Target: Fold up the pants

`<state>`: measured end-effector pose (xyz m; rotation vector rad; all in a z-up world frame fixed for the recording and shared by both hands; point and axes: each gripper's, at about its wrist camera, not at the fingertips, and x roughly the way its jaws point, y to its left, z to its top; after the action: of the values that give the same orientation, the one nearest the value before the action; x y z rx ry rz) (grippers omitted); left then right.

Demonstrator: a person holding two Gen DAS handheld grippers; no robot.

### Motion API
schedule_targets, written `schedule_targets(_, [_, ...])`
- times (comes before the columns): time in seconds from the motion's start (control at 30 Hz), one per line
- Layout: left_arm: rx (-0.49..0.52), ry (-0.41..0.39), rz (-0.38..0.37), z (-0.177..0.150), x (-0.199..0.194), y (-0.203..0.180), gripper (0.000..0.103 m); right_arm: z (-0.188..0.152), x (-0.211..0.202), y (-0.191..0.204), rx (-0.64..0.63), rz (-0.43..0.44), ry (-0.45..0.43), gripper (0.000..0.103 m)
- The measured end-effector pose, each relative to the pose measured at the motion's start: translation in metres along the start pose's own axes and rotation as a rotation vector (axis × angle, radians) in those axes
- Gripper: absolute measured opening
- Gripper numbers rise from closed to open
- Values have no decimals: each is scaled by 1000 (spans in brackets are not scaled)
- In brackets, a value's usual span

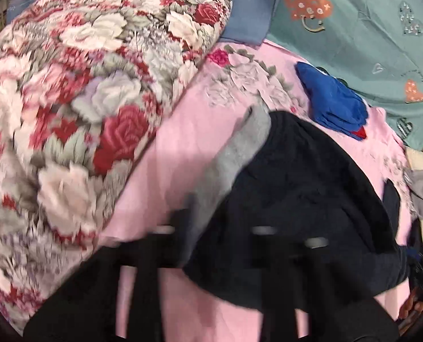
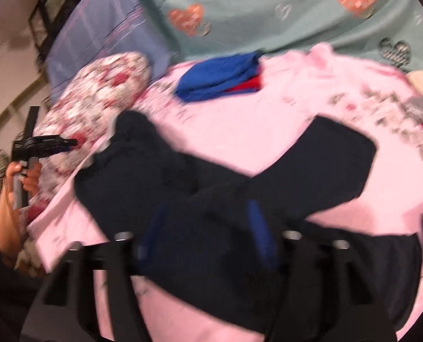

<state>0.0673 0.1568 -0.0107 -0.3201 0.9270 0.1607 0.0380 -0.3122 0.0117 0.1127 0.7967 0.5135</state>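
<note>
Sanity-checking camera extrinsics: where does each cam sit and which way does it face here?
Left wrist: on the left gripper, looking along its blurred fingers across the dark pants toward the floral quilt.
Right wrist: on the right gripper, over the pants, facing the teal heart sheet; the person's left hand shows at the left edge.
Shared: pants, pink sheet, blue garment, quilt, teal sheet.

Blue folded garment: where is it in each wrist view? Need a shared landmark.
Left wrist: blue folded garment, upper right, on the pink sheet.
Right wrist: top centre, beyond the dark pants.
Shared landmark: teal heart-print cloth just behind it.
</note>
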Motion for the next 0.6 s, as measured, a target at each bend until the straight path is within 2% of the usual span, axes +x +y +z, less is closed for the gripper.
schedule_targets(0.03, [1, -28, 6, 8, 4, -4, 84, 5, 4, 0, 3, 4, 1, 65])
schedule_targets(0.13, [43, -78, 45, 34, 22, -26, 83, 21, 23, 3, -27, -10, 24, 65])
schedule_targets(0.27, [92, -18, 84, 67, 69, -50, 83, 33, 42, 16, -99, 30, 73, 67])
schedule_targets(0.4, [123, 23, 115, 81, 102, -57, 83, 31, 60, 27, -170, 29, 132, 70])
schedule_targets(0.6, [105, 81, 80, 89, 119, -57, 81, 29, 73, 38, -210, 52, 179, 72])
